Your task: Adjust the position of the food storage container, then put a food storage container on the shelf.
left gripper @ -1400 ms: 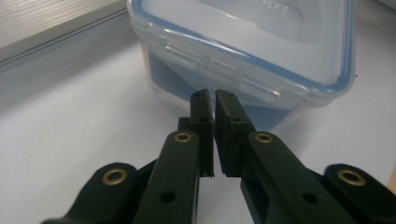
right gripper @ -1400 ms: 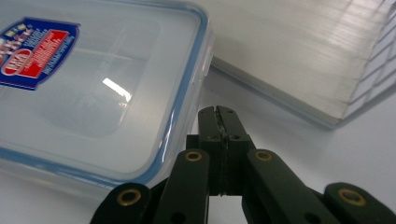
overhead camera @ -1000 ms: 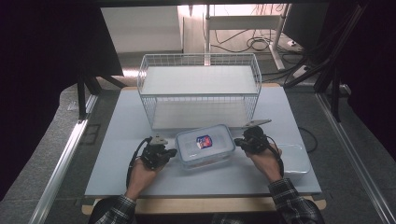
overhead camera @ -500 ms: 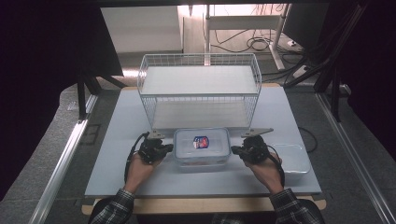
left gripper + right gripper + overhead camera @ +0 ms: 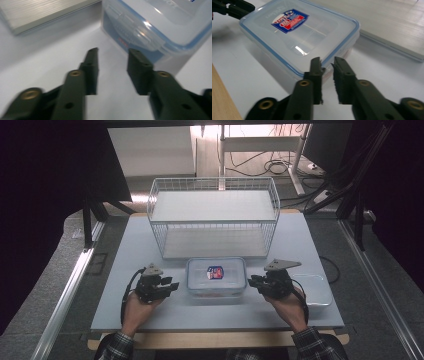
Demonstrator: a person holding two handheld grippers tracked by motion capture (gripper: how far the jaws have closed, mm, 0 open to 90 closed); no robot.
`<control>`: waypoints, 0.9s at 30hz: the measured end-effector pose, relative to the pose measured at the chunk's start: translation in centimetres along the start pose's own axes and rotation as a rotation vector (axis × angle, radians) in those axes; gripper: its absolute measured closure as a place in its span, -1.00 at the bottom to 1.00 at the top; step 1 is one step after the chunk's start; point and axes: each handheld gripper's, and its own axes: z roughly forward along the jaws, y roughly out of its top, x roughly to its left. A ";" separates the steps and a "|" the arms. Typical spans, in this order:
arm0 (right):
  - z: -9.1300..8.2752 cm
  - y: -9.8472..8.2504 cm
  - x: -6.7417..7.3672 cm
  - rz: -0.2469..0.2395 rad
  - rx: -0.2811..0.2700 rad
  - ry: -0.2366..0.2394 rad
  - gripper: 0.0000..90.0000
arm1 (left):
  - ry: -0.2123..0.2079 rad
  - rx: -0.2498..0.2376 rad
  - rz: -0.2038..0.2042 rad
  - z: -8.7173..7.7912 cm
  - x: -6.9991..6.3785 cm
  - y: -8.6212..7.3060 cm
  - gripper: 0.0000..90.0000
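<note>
box: A clear plastic box [image 5: 216, 276] with a blue-edged lid and a sticker on top sits flat on the table [image 5: 150, 315]. It is just in front of the wire basket [image 5: 214, 217] and lies between the two grippers.

left gripper: The left gripper [image 5: 172, 285] is just to the left of the box, near it but not touching. In the left gripper view its jaws have a clear gap with nothing but table between them. They have just been opening. The clip on the box's side is right ahead of the tips.

right gripper: The right gripper [image 5: 251, 280] is just to the right of the box. In the right gripper view its jaws stand a little apart, right at the box's edge, and nothing is pinched between them. They have just been opening too.

spare tub: A second see-through tub [image 5: 314, 289] lies to the right of the box, behind the right hand.

step now: It looks like both grippers have let go of the box, so the box has been set down in front of the basket.

next move: My guess is the lid clips come next, or the box goes into the basket. For either one, each gripper must line up its tips with a side of the box, then close gently. Both sides should be gripped evenly, or the box could tip or slide.
</note>
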 end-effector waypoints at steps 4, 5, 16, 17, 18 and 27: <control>-0.3 -0.1 0.3 -0.020 -0.011 -0.005 0.19 | -0.011 -0.050 -0.007 -0.9 0.1 -0.6 -0.20; -0.3 -0.1 0.3 -0.020 -0.011 -0.005 0.19 | -0.011 -0.050 -0.007 -0.9 0.1 -0.6 -0.28; 0.2 -1.2 -0.3 0.003 -0.012 0.034 -0.69 | -0.065 -0.029 0.037 -0.7 -0.8 -1.3 -0.85; 0.2 -1.3 -0.4 0.009 -0.012 0.035 -0.72 | -0.065 -0.029 0.035 -0.7 -0.7 -1.3 -0.85; 0.3 -1.3 -0.5 0.015 -0.013 0.036 -0.75 | -0.070 -0.030 0.037 -0.7 -0.7 -1.3 -0.86; 0.3 -1.0 -0.8 0.026 -0.041 0.052 -0.89 | -0.058 -0.096 0.107 -0.9 -1.0 -1.0 -0.89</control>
